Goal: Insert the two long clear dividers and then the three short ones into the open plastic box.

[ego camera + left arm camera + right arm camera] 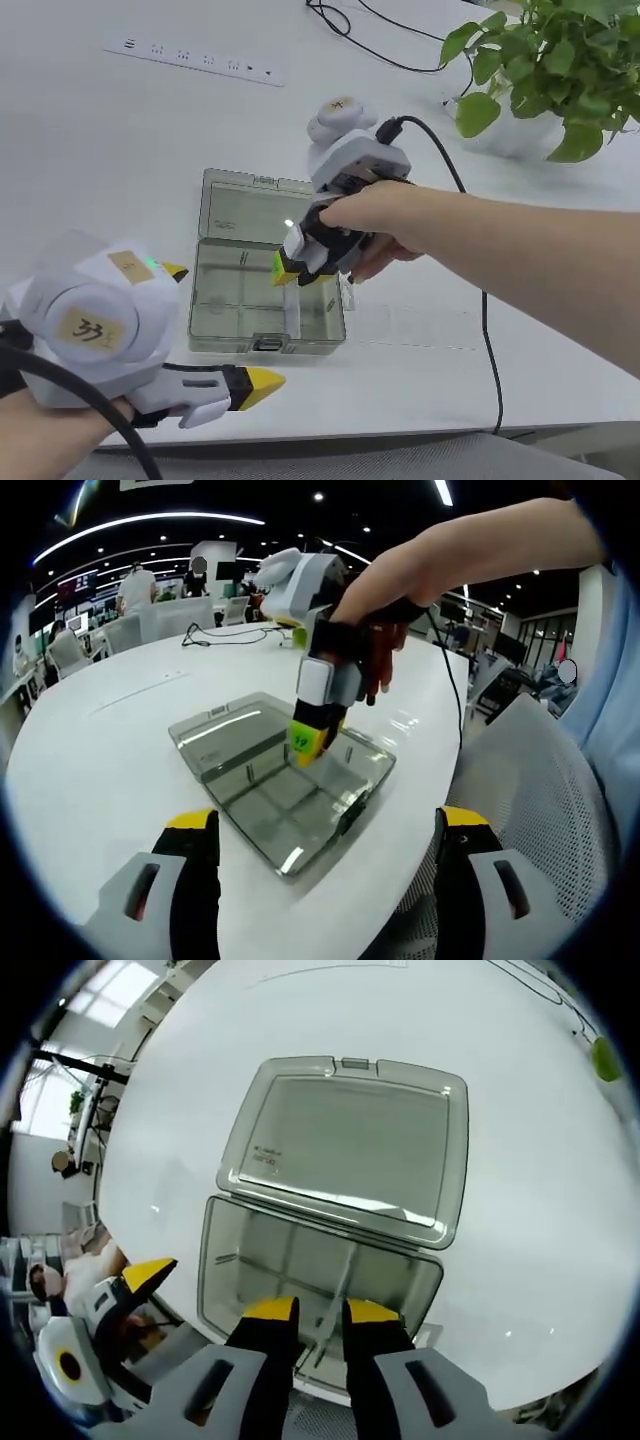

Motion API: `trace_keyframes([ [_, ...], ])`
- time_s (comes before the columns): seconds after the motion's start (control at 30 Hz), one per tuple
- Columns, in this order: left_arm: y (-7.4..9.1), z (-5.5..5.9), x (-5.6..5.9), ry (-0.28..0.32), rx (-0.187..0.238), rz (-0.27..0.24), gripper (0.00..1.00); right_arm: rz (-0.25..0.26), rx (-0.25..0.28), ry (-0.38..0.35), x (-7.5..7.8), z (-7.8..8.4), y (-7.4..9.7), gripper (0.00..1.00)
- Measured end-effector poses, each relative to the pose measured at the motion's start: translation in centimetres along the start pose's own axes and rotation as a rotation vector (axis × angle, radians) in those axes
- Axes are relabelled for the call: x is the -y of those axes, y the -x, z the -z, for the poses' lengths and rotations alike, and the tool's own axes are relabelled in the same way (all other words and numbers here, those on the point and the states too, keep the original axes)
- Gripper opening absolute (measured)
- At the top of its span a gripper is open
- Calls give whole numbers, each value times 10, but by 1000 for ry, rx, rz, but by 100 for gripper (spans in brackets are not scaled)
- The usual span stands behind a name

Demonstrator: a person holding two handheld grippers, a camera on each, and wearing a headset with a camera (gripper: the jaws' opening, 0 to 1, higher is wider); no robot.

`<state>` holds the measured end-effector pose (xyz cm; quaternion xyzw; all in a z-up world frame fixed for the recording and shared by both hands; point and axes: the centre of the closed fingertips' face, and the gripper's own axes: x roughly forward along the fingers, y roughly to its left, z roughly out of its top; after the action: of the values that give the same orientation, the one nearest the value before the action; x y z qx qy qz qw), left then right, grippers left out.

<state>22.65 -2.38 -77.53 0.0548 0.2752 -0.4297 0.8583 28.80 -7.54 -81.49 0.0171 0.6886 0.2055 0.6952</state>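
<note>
In the head view, the open plastic box (230, 346) sits near the front edge of the desk (100, 160), its lid (255, 205) laid flat toward the far edge. The right gripper (285, 268) points down into the tray's right half. The left gripper (218, 325) hovers over the front edge, left of the box, jaws spread wide and holding nothing. Faint loose dividers (420, 325) lie on the desk just right of the box, too faint to count. Toward the far edge are one power strip (195, 58) and one potted plant (540, 50). The left gripper view shows one box, with the right gripper's tips low inside it. The right gripper view shows its jaws drawn narrow on one clear divider (335, 1305) standing on edge, running from the front wall toward the hinge; I cannot tell whether it is long or short. Seating it well likely means keeping it upright, lining both ends up with facing wall slots and pressing straight down evenly. The idle gripper could steady the box's front wall. Tilting may jam or bow the thin plastic.
</note>
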Motion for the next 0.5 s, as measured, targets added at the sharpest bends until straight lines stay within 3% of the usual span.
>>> trace_keyframes([
  [0.13, 0, 0, 0, 0, -2, 0, 90, -37, 30, 4, -8, -1, 2, 28],
  [0.5, 0, 2, 0, -4, -11, -2, 90, -79, 109, 59, -22, -3, 3, 59],
])
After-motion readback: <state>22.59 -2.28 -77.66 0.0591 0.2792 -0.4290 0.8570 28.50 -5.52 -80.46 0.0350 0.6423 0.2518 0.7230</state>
